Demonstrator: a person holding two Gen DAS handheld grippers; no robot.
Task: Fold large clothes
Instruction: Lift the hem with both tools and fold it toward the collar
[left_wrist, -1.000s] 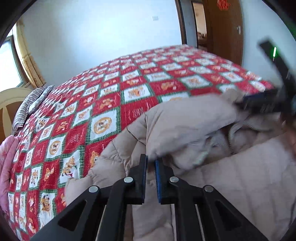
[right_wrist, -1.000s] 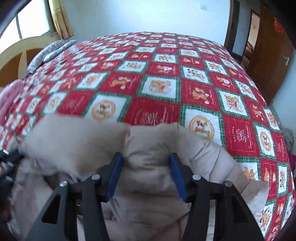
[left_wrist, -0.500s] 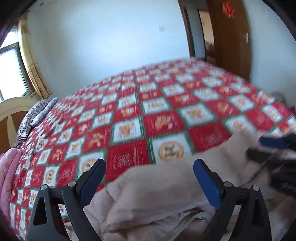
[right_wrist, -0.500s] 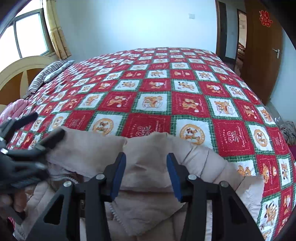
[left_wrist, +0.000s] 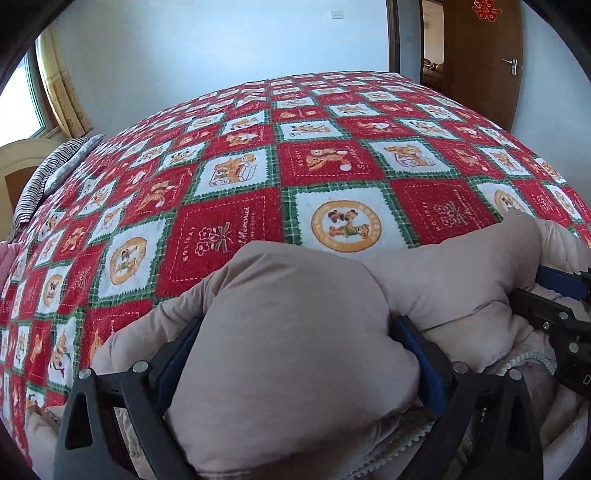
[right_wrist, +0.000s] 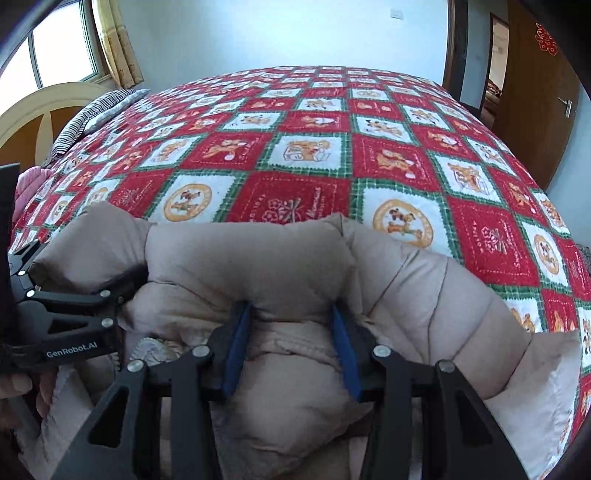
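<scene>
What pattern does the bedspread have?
The bedspread has red and white squares with bear pictures and green plaid borders, clearest in the right wrist view.

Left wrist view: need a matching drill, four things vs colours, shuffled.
Things:
1. jacket
2. pillow
3. door
4. curtain

Colours:
A. brown
B. yellow
C. beige
D. dark-and-white stripes

Pairs: 1-C, 2-D, 3-A, 4-B
</scene>
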